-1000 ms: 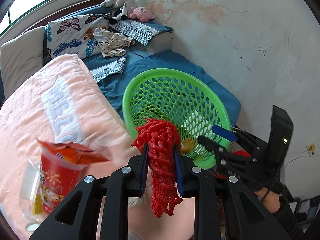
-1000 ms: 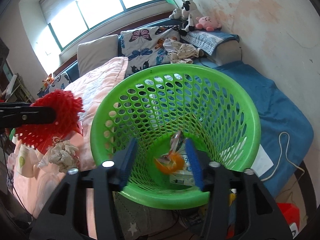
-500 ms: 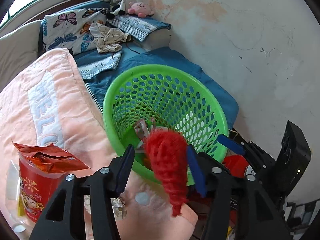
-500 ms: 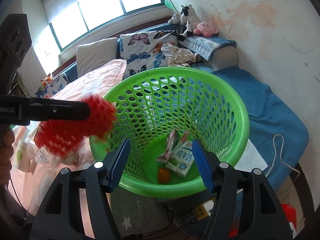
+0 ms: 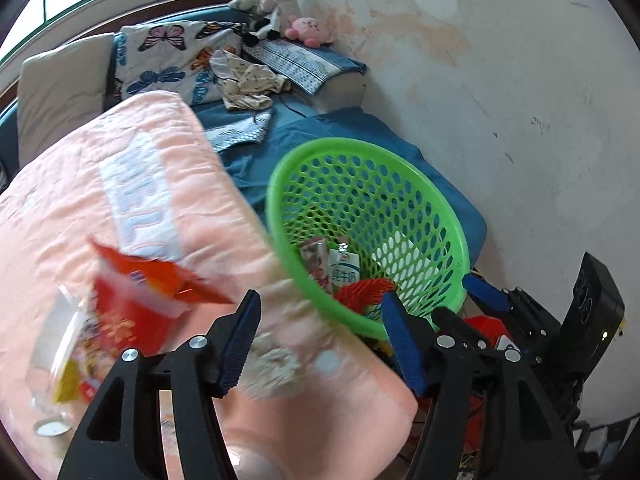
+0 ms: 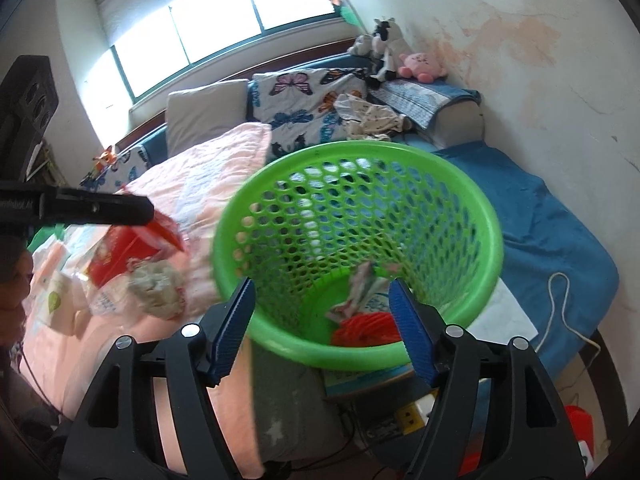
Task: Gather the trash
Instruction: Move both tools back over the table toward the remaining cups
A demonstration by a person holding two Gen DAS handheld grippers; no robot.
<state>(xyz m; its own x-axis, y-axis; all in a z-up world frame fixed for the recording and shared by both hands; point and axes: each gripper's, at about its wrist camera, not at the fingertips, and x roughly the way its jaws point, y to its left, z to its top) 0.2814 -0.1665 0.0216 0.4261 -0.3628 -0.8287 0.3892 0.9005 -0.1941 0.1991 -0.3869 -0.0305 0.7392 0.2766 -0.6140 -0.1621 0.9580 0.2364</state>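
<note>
A green perforated basket (image 5: pixel 448 216) (image 6: pixel 492 216) rests tilted at the bed's edge. A red foam net (image 5: pixel 366 292) (image 6: pixel 368 326) lies inside it with a small milk carton (image 5: pixel 344 270) and a wrapper (image 6: pixel 354 294). My left gripper (image 5: pixel 320 344) is open and empty over the pink blanket, just left of the basket. My right gripper (image 6: pixel 320 326) is open and empty, with the basket's near rim between its fingers. A red snack cup (image 5: pixel 128 312) (image 6: pixel 120 256) and a crumpled tissue (image 5: pixel 272 362) (image 6: pixel 158 286) lie on the blanket.
The pink blanket (image 5: pixel 120 200) covers the bed's left part, a blue sheet (image 6: pixel 552 224) its right part. Pillows, clothes and plush toys (image 5: pixel 276 12) lie at the far end. A stained wall (image 5: pixel 520 80) runs on the right. Clear plastic wrapping (image 6: pixel 56 292) lies near the cup.
My left gripper opened and let go of the red foam net, which dropped into the basket. The left gripper then swung left toward the blanket. The right gripper opened wider.
</note>
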